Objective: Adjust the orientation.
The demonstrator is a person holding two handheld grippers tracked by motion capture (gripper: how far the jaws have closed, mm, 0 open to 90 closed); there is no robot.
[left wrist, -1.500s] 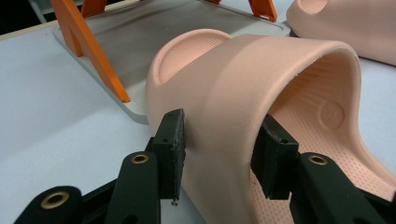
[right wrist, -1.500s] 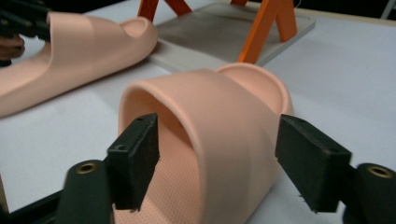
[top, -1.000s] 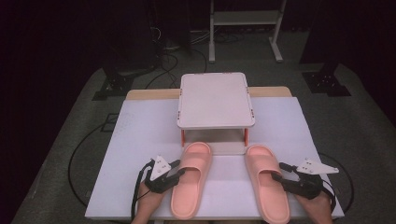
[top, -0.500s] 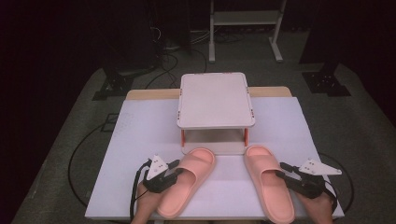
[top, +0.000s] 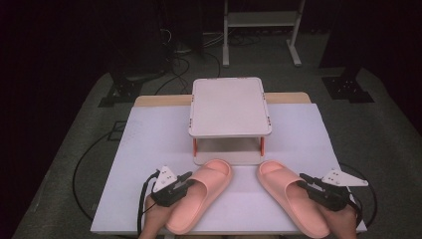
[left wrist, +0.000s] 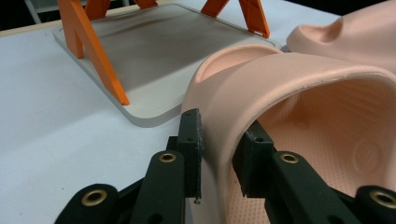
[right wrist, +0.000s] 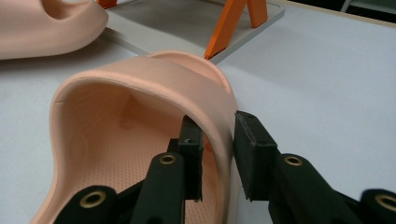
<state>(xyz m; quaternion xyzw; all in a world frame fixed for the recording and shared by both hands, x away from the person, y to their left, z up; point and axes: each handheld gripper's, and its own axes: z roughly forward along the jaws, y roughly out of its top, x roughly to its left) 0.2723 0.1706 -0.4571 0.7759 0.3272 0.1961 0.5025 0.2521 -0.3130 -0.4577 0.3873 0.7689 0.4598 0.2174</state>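
Two pink slippers lie on the white table in front of a small stand. In the high view the left slipper lies slanted, toe toward the stand, and the right slipper slants the other way. My left gripper has just been closing and is shut on the left slipper's strap wall, one pad outside, one inside. My right gripper has also just been closing and is shut on the right slipper's strap wall in the same way.
A two-level stand with a white top, orange legs and a grey base plate sits at the table's middle, just beyond the slippers' toes. The white table cover spreads to both sides. Cables trail from each gripper.
The left slipper has swung, its heel going left and toe pointing more to the right. The right slipper and both hands have kept their places.
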